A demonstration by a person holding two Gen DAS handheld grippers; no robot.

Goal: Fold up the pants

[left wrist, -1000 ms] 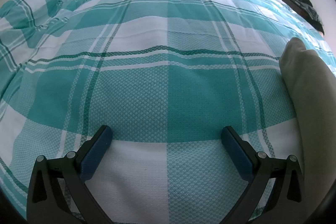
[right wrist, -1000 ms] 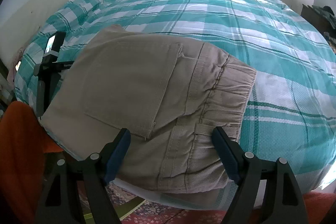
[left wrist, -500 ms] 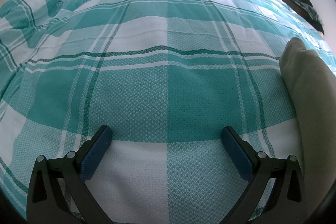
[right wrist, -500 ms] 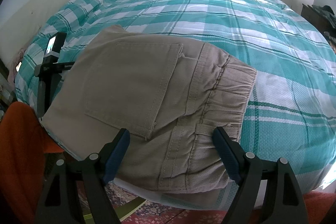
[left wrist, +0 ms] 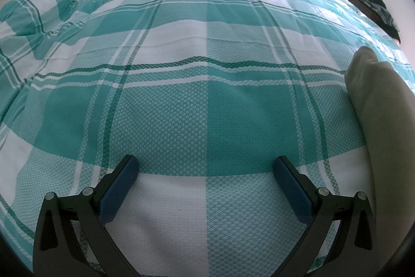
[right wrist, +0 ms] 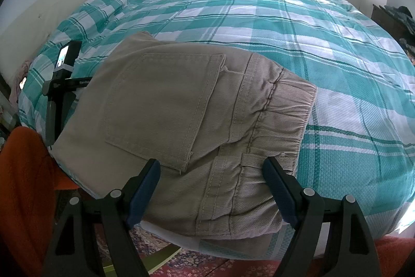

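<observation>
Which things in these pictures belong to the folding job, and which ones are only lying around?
Belong to the job:
- beige pants, folded, at the bed's near edge
- right gripper, open above them
- left gripper, open over bare cover
- plaid bedcover, the work surface

Only lying around:
- dark clothes beyond the bed
- patterned rug
- headboard

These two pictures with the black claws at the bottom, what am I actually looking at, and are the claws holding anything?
Each picture comes from a camera fixed on a hand-held gripper, looking out along its two blue-padded fingers. A person carries one in each hand. The left gripper hangs open over a green and white checked bedspread, with nothing between its fingers. The right gripper hangs open above folded beige pants at the bed's near edge, pocket and elastic waistband showing. Nothing is held.
</observation>
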